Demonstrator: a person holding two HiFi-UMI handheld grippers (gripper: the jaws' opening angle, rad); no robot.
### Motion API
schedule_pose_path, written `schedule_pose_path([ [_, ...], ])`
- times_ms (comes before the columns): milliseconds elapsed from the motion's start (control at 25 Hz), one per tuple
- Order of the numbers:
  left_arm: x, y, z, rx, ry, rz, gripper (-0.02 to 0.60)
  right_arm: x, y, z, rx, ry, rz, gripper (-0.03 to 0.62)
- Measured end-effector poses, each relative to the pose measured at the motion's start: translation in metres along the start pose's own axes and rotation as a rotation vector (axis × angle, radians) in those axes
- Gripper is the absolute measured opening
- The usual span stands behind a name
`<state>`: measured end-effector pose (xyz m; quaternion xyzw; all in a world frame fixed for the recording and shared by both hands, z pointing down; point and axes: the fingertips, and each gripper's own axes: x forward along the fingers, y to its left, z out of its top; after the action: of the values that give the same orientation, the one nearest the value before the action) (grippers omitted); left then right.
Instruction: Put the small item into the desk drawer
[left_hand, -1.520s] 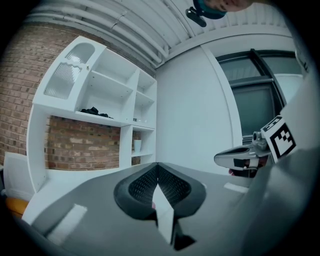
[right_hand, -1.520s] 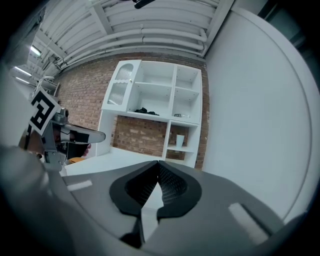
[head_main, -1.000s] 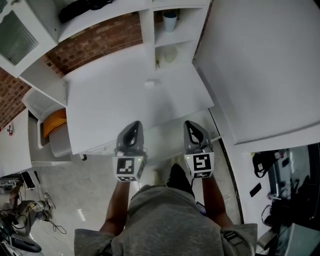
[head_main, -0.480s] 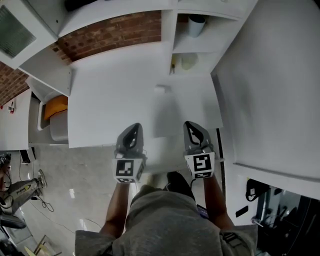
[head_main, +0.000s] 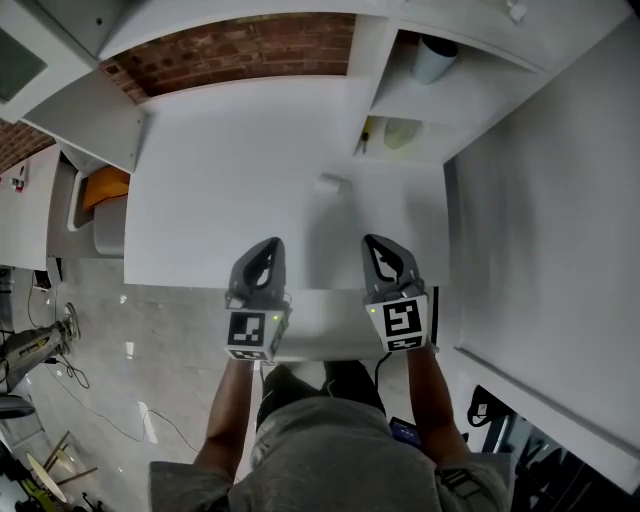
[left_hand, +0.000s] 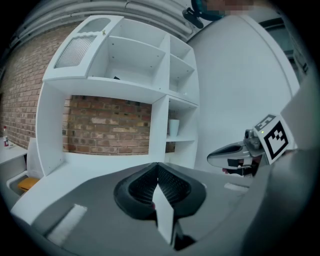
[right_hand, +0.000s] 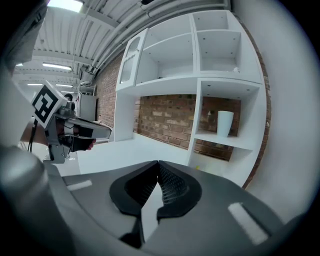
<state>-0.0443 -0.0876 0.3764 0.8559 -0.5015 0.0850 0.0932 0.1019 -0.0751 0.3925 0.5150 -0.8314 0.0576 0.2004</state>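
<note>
- Left gripper (left_hand: 157, 162): jaws closed, tips touching, nothing between them.
- Right gripper (right_hand: 158, 160): same, jaws pressed together and empty.
- In the head view I hold both grippers side by side over the near edge of the white tabletop (head_main: 220, 190), left one on the left, both pointing away from me toward the back wall.
- They are level with each other and apart, not touching.
- Small item (head_main: 330, 184): a little white piece lying on the tabletop, ahead of the grippers and roughly between their lines. It is clear of both and touches neither.
- It is too small and pale for me to make out its shape.
- A white slab (head_main: 320, 325) sticks out under the tabletop's near edge between my grippers. I can't tell if it is the drawer.
- A white shelf unit (head_main: 372, 70) stands at the back right of the tabletop. A pale cup (head_main: 433, 60) stands upright in one compartment, and a yellowish thing (head_main: 403, 132) sits in the compartment below it.
- Brick wall (head_main: 240, 45) runs behind the tabletop.
- Left of the tabletop, lower down, something orange (head_main: 110, 186) lies in a white bin.
</note>
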Motion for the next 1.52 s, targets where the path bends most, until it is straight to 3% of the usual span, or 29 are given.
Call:
schedule_pose_path([
  [480,0.059,0.022,-0.049,-0.036,0.067,0.067,0.012,0.091,-0.019,-0.036,-0.063,0.074,0.141,0.005],
  [800,0.084,0.039,-0.089,-0.058,0.11,0.084,0.012,0.142,-0.019,-0.067,-0.105,0.124,0.182,0.009],
  [1160,0.091,0.052,-0.12,-0.076,0.15,0.096,0.012,0.194,-0.024,-0.1,-0.184,0.182,0.194,0.169],
  [1520,0.088,0.055,-0.147,-0.098,0.194,0.101,0.012,0.233,-0.022,-0.146,-0.193,0.296,0.232,0.25],
])
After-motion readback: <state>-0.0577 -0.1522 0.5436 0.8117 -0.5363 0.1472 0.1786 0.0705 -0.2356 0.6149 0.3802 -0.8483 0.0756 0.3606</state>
